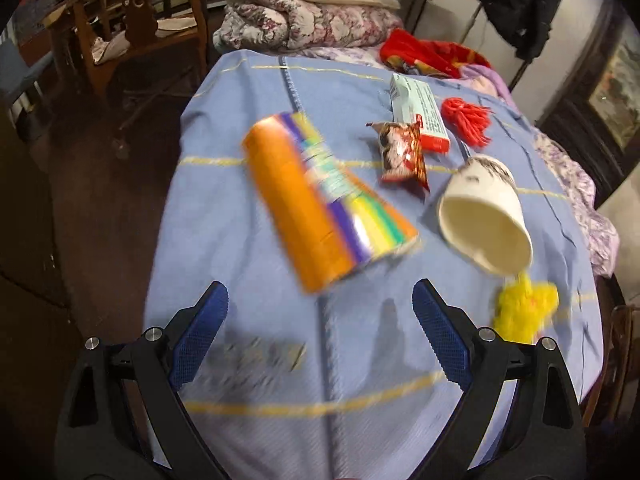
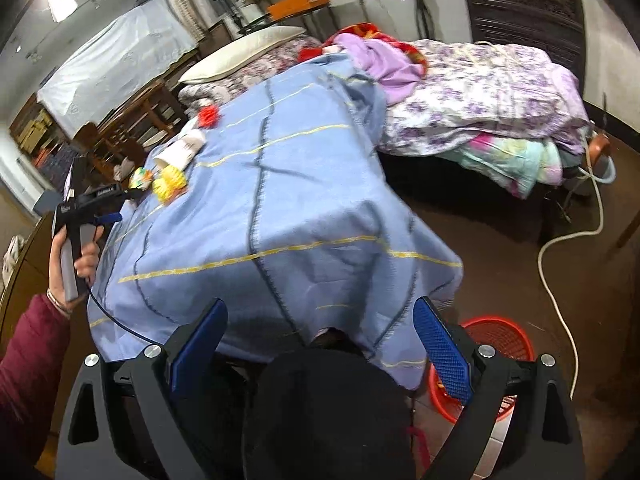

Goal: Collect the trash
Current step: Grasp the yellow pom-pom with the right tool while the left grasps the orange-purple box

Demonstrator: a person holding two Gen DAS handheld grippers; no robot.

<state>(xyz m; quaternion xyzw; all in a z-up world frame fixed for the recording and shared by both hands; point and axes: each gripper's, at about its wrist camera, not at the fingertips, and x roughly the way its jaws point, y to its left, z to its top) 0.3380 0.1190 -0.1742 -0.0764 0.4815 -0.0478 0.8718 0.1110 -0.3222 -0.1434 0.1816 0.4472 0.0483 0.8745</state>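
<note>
On the blue tablecloth [image 1: 248, 320] an orange can with rainbow stripes [image 1: 320, 200] lies on its side, just ahead of my open left gripper [image 1: 320, 292]; nothing is between the fingers. Past the can lie a red snack wrapper [image 1: 404, 152] and a white, green and red carton [image 1: 420, 110]. A white paper cup [image 1: 484, 216] lies tipped over to the right. My right gripper [image 2: 320, 308] hangs open and empty off the table's corner, above a black rounded object [image 2: 328, 400]. A red basket [image 2: 496, 344] stands on the floor beside its right finger.
A red yarn bundle [image 1: 466, 118] and a yellow fluffy clump [image 1: 524, 312] also lie on the cloth. Wooden chairs [image 1: 132, 28] stand left of the table, and a bed with quilts [image 2: 480, 92] lies beyond it. A white cable [image 2: 560, 248] trails on the floor. A hand [image 2: 76, 256] holds the left tool.
</note>
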